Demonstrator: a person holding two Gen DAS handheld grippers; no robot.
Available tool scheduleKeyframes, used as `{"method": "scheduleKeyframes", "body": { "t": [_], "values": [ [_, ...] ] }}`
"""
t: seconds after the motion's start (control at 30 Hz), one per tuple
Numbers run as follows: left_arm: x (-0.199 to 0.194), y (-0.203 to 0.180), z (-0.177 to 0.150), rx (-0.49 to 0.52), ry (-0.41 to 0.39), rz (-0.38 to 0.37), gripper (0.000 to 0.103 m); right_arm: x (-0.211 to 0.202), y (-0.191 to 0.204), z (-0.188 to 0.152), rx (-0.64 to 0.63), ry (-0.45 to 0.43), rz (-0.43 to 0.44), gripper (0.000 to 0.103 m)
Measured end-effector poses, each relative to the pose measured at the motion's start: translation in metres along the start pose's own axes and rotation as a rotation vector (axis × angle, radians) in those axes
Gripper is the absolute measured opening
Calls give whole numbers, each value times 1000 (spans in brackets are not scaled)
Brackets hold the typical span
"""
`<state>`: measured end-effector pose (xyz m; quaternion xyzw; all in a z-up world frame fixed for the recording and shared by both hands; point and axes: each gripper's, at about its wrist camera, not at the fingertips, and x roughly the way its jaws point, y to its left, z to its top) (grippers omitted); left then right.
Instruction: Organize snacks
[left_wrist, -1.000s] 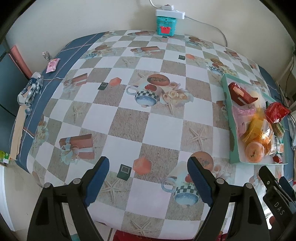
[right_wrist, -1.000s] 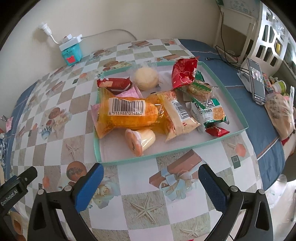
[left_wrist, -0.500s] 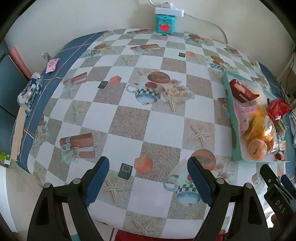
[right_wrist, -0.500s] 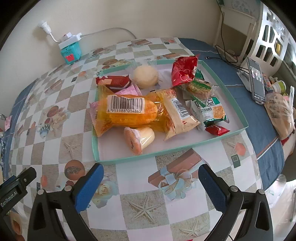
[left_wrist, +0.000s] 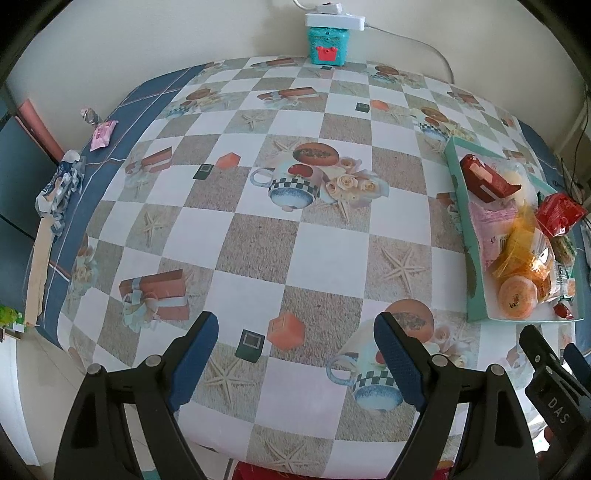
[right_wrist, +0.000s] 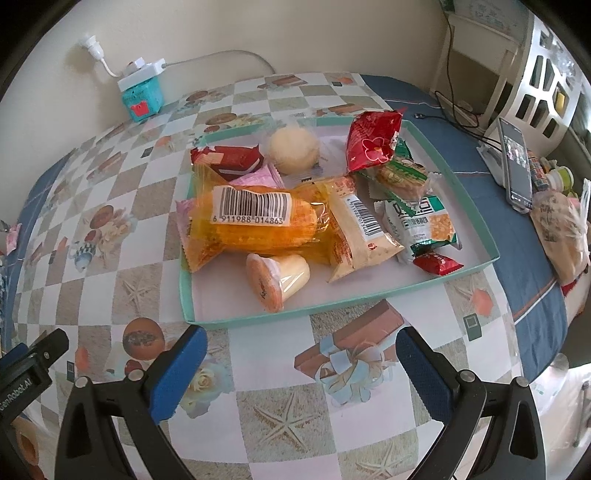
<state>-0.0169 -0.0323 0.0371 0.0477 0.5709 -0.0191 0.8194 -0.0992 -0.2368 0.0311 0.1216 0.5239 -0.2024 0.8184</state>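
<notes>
A teal tray (right_wrist: 186, 295) on the checkered tablecloth holds several snacks. Among them are an orange packet with a barcode (right_wrist: 258, 225), a jelly cup (right_wrist: 277, 277), a red packet (right_wrist: 373, 144), a round bun (right_wrist: 293, 147) and a green cracker packet (right_wrist: 424, 225). My right gripper (right_wrist: 301, 369) stands open just in front of the tray's near rim, with nothing between its pads. My left gripper (left_wrist: 295, 350) is open and empty over bare tablecloth, left of the tray (left_wrist: 458, 229). Each gripper shows at the edge of the other's view.
A teal box (left_wrist: 327, 46) with a white power strip on it stands at the back wall. A pink packet (left_wrist: 103, 134) and crumpled wrappers (left_wrist: 59, 184) lie at the table's left edge. A phone on a stand (right_wrist: 515, 166) and a bag (right_wrist: 561, 229) are right of the tray.
</notes>
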Motion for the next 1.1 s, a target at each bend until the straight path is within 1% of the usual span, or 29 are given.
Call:
{"method": "scheduleKeyframes", "body": {
  "t": [0.73,0.8,0.97,1.1],
  "values": [
    [5,0,3,20,5,18,87,5,2,1,-10,4,-11,103],
    [3,0,4,20,-4,17,87,5,2,1,-10,4,-11,103],
    [-10,-4,2,41,-74,18,87,5,2,1,-12,4,-10,103],
    [-9,-8,3,49,-69,10,87,6,1,0,-12,5,-9,103]
  ]
}}
